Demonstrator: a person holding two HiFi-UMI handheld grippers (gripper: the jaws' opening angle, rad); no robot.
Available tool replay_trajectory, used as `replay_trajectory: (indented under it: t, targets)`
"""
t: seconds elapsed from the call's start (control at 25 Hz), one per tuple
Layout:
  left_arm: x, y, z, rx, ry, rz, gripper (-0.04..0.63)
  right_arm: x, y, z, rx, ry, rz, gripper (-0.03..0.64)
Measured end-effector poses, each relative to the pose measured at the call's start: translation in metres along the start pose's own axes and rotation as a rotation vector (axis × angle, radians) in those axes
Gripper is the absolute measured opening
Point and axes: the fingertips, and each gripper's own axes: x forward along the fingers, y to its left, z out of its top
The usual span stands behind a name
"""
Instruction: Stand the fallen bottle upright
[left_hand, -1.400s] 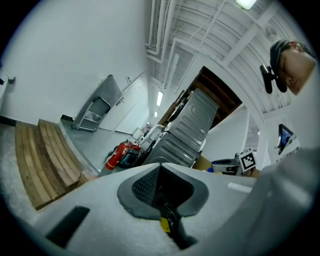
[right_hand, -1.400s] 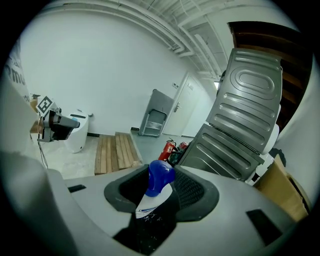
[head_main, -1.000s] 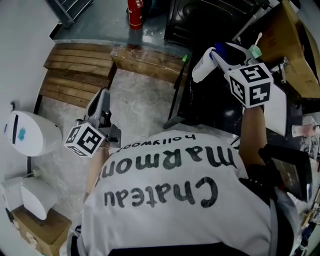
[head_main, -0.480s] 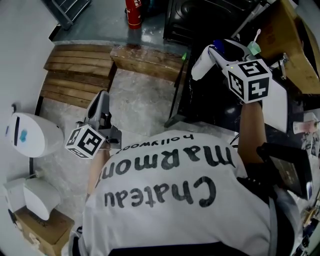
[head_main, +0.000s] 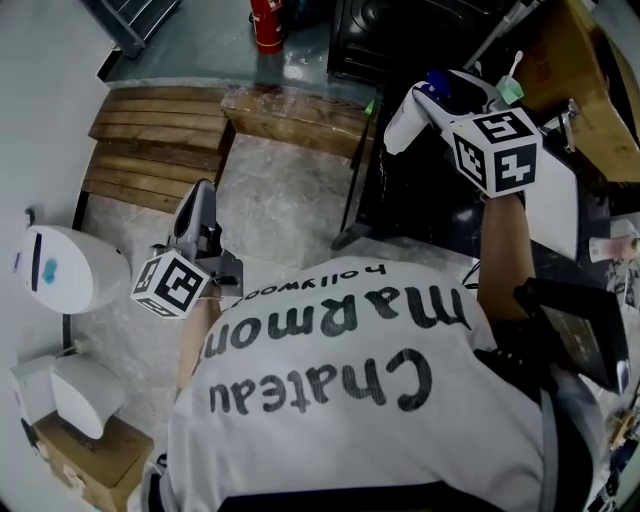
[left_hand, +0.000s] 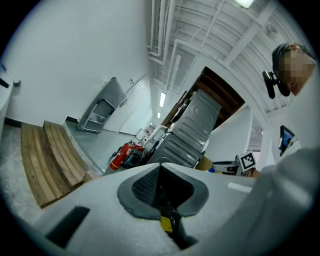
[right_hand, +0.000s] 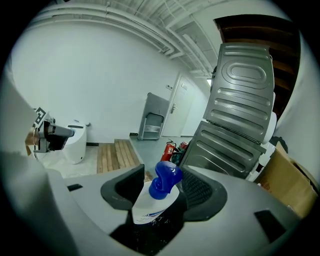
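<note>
The right gripper (right_hand: 159, 189) has its jaws spread around the bottle (right_hand: 149, 206), and they have just been opening; the dark pad (right_hand: 125, 184) at that view's left lies close against the bottle's shoulder, while a gap shows between the blue cap (right_hand: 166, 178) and the other pad; the bottle stands between them on a black table (head_main: 420, 205), its long axis near upright, cap uppermost and leaning a little toward the view's right; the print on its white label is too small to read; the left gripper (left_hand: 161, 192) is held well apart over the floor, its pads pressed together with nothing between them; the person's white shirt (head_main: 340, 400) reads "Chateau Marmon" with "hollywood" beside it, upside down in the head view; the floor (head_main: 285, 205) is grey and speckled, with a wooden platform (head_main: 150, 150) of planks at its far side and a red fire extinguisher (head_main: 265, 25) beyond; a white appliance (head_main: 65, 270) stands by the wall near a cardboard box (head_main: 85, 465); a ribbed grey metal machine (right_hand: 240, 120) rises behind the table.
</note>
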Motion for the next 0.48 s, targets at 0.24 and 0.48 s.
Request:
replay_trajectory:
  t: [0.24,0.48]
  targets:
    - [-0.0004,0.0003,-0.0021,-0.003,0.006,-0.001,0.012,0.0004,0.0017,-0.0016,0.012,0.001,0.002,0.218]
    - [0.0013,-0.0011,0.0008,-0.007,0.003,-0.006,0.012,0.0014,0.0021,-0.0017,0.03,0.008,0.01,0.233]
